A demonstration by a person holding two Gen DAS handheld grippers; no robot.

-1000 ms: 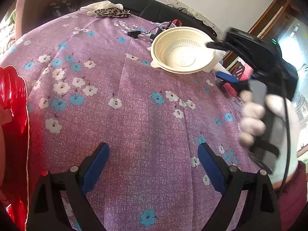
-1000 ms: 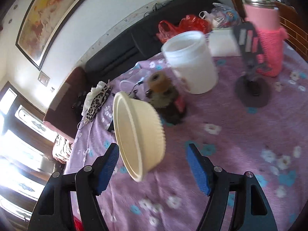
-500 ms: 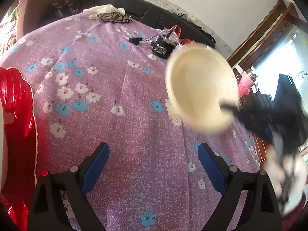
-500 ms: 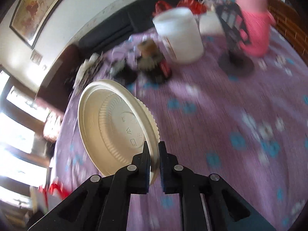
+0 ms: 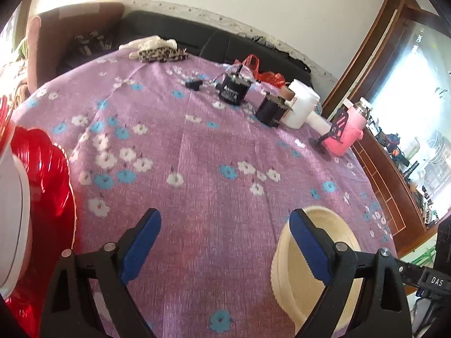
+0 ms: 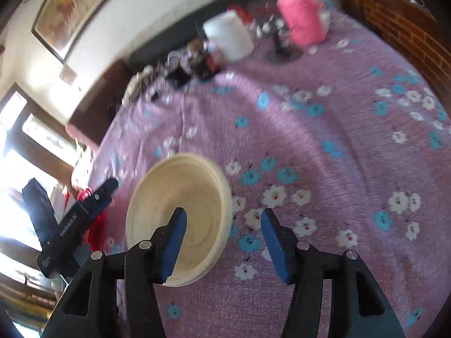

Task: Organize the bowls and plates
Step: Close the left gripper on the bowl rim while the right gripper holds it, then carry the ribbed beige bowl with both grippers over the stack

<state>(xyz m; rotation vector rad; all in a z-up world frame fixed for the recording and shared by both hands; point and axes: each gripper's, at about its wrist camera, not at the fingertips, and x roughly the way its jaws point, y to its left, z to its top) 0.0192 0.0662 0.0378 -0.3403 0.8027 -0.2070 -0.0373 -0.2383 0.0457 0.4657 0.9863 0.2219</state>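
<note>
A cream plastic bowl [image 6: 183, 186] sits tilted low over the purple flowered tablecloth [image 6: 338, 169]. Whether it rests on the cloth I cannot tell. My right gripper [image 6: 224, 217] has its jaws opening. Its left finger stands in front of the bowl's inside, the right finger is off to the side, and the pads do not press on the rim. My left gripper [image 5: 225, 219] is open over bare cloth, with the bowl [image 5: 287, 281] just behind its right finger. A red plate [image 5: 45, 191] with something white on it lies at the left.
At the far side of the table stand a white jar [image 5: 300, 107], a pink knit-covered bottle [image 5: 346, 135], a black phone stand [image 5: 335, 129] and black gadgets [image 5: 234, 90]. A leopard-print cloth [image 5: 157, 53] lies at the back edge. A wooden cabinet [image 5: 394, 183] runs along the right.
The right gripper carried the bowl by its rim from the far side of the table to beside the left gripper, then its jaws parted. The left gripper hardly moved.
</note>
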